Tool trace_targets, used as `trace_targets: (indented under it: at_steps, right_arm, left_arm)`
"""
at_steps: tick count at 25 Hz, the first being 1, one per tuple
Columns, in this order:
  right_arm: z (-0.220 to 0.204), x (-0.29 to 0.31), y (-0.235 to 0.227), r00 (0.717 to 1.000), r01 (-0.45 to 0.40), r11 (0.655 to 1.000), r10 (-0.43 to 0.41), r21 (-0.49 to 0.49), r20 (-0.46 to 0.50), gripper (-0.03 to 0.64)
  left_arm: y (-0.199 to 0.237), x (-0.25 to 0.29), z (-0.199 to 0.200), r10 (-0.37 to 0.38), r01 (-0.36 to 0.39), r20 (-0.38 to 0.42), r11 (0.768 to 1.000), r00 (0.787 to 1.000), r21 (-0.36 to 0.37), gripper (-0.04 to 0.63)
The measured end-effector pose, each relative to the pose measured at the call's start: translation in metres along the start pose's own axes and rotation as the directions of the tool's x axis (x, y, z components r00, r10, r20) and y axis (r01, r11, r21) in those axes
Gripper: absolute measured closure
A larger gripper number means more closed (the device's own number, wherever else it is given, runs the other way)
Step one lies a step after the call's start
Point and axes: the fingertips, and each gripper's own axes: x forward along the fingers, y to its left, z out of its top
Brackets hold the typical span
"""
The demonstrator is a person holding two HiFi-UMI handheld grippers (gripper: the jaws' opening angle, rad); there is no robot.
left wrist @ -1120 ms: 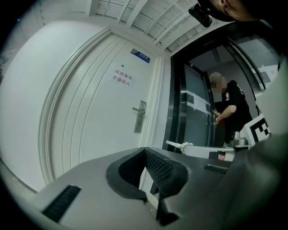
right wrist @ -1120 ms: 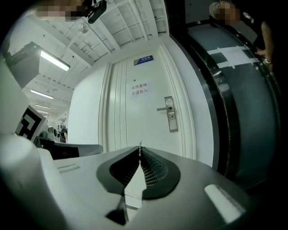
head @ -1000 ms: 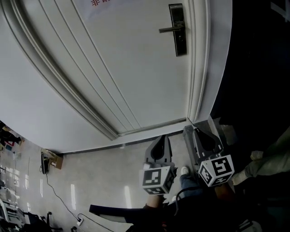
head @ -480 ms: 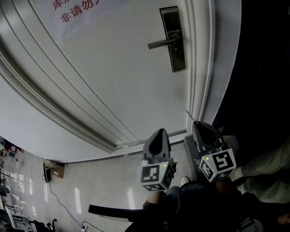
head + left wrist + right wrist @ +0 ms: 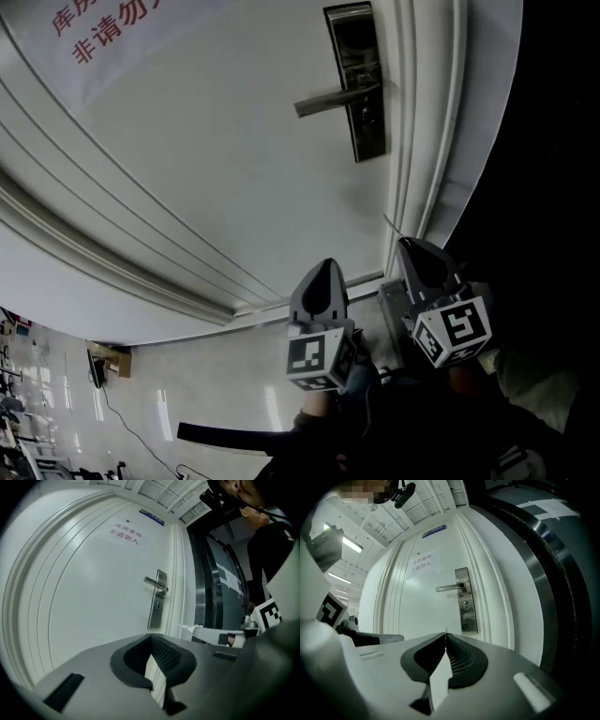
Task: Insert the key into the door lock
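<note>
A white door (image 5: pixel 206 159) carries a dark metal lock plate (image 5: pixel 354 80) with a lever handle (image 5: pixel 333 97) and a keyhole (image 5: pixel 367 117) below it. My right gripper (image 5: pixel 405 244) is shut on a thin key (image 5: pixel 390 226), whose tip pokes out towards the door frame, well below the lock. In the right gripper view the key tip (image 5: pixel 446 631) shows just above the shut right gripper (image 5: pixel 445 635), with the lock plate (image 5: pixel 466 601) ahead and slightly right. My left gripper (image 5: pixel 323 266) is beside it, shut and holding nothing. The left gripper (image 5: pixel 151 638) faces the lock plate (image 5: pixel 157 601).
Moulded door frame (image 5: pixel 427 141) runs right of the lock, with a dark opening (image 5: pixel 553 187) beyond it. A red-lettered notice (image 5: pixel 112 33) hangs on the door. Glossy floor (image 5: pixel 187 394) lies below, with a cable (image 5: pixel 112 403) and a small box (image 5: pixel 108 358) at left.
Both grippers have come up and nearer to the door; the lock plate looks larger and lower in the head view. Both stay shut.
</note>
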Motion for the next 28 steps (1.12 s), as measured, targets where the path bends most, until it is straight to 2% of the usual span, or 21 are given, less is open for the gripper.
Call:
trace_targets:
  at_steps: [9,14,17,18,19,21,23,26,28]
  right_arm:
    - [0.017,0.089,-0.034,0.995,0.094,0.995,-0.092,-0.043,0.046,0.604]
    - [0.038,0.115,-0.047,0.985,0.170,0.963,-0.158,-0.211,0.072,0.604]
    - [0.049,0.121,-0.055,0.977,0.214,0.915,-0.198,-0.342,0.080,0.604]
    - [0.052,0.122,-0.057,0.974,0.227,0.882,-0.214,-0.414,0.079,0.604]
    - [0.055,0.124,-0.059,0.971,0.235,0.834,-0.227,-0.500,0.078,0.604]
    - [0.061,0.127,-0.062,0.966,0.240,0.706,-0.243,-0.667,0.090,0.604]
    - [0.065,0.131,-0.064,0.963,0.230,0.567,-0.249,-0.791,0.102,0.604]
    - [0.067,0.136,-0.065,0.964,0.193,0.383,-0.247,-0.903,0.101,0.604]
    - [0.068,0.139,-0.066,0.966,0.168,0.297,-0.241,-0.940,0.096,0.604]
  left_arm:
    - [0.040,0.093,0.027,-0.114,0.114,0.002,0.993,0.993,0.014,0.595]
    - [0.045,0.130,0.034,-0.208,0.208,-0.003,0.978,0.978,0.024,0.595]
    - [0.047,0.145,0.035,-0.247,0.247,-0.007,0.969,0.969,0.021,0.595]
    - [0.047,0.149,0.035,-0.255,0.255,-0.010,0.967,0.967,0.017,0.595]
    - [0.047,0.152,0.034,-0.261,0.261,-0.014,0.965,0.965,0.012,0.595]
    - [0.046,0.158,0.033,-0.275,0.275,-0.018,0.961,0.961,0.001,0.595]
    - [0.042,0.163,0.033,-0.291,0.290,-0.016,0.957,0.957,-0.012,0.595]
    - [0.037,0.168,0.035,-0.307,0.307,-0.015,0.951,0.951,-0.024,0.595]
    - [0.034,0.171,0.039,-0.311,0.311,-0.010,0.950,0.950,-0.019,0.595]
